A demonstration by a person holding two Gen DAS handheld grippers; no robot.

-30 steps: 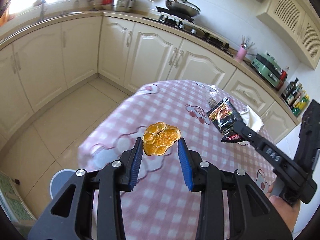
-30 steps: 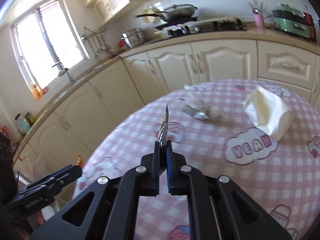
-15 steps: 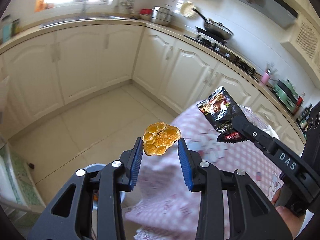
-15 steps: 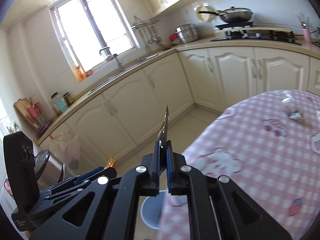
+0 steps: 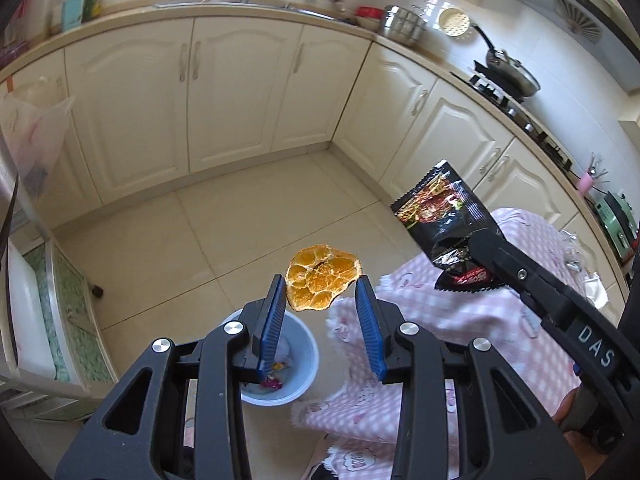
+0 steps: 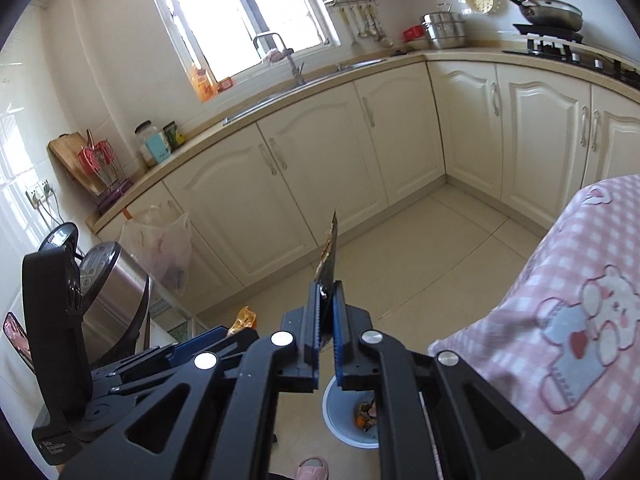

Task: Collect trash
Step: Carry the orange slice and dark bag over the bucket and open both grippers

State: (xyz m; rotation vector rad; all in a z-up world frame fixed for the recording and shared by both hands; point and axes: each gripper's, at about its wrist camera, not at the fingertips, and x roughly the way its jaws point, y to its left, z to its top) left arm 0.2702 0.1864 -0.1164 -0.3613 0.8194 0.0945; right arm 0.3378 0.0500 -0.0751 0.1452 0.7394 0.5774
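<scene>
Now the left hand-held gripper [image 5: 320, 300], part open, pinches orange peel [image 5: 322, 276]; the right hand-held gripper [image 6: 327, 320] clamps a wrapper [image 5: 444, 212]. Neither hangs squarely above the bin [image 5: 304, 360], so early release likely litters the floor [image 5: 224, 232].

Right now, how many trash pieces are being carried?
2: an orange peel in the left hand-held gripper, a black snack wrapper in the right hand-held gripper.
</scene>
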